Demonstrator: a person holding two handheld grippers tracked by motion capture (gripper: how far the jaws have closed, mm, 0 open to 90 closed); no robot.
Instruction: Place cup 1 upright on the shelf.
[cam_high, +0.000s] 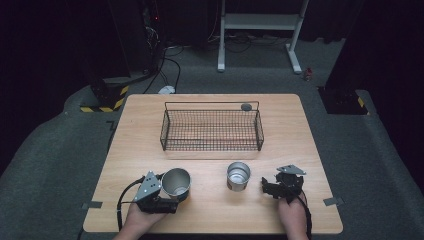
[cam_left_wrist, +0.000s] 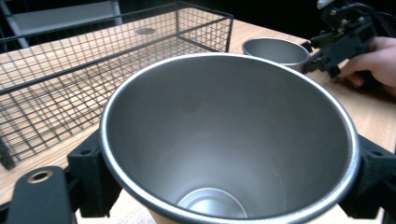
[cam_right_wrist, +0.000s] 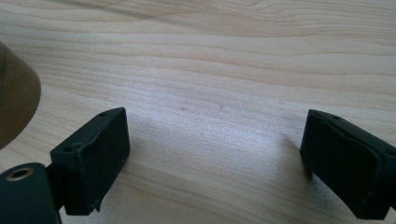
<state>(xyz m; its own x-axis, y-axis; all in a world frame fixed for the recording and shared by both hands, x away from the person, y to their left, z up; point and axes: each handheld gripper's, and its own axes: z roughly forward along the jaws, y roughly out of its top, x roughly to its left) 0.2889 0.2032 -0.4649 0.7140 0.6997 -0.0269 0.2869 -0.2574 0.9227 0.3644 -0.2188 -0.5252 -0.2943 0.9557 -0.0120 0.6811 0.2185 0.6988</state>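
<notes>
Wooden table (cam_high: 210, 210), wire basket (cam_high: 211, 131) at its far middle, empty apart from a small dark disc at the far rim. Left gripper (cam_high: 167, 192) is clamped on a steel cup (cam_left_wrist: 229, 140), tilted, near the front-left edge. Second steel cup (cam_high: 238, 175) stands upright just beside the right gripper (cam_right_wrist: 215, 158), jaws apart over bare wood. Likely basket-bound: keep the grip firm and clear the rim before lowering.

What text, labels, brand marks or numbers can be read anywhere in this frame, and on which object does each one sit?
None can be read.
The two steel cups are plain metal, with no visible marking.
The wire basket, the wooden table and both grippers carry no lettering.
The yellow-black hazard stripes on the floor are a pattern, not text.
</notes>
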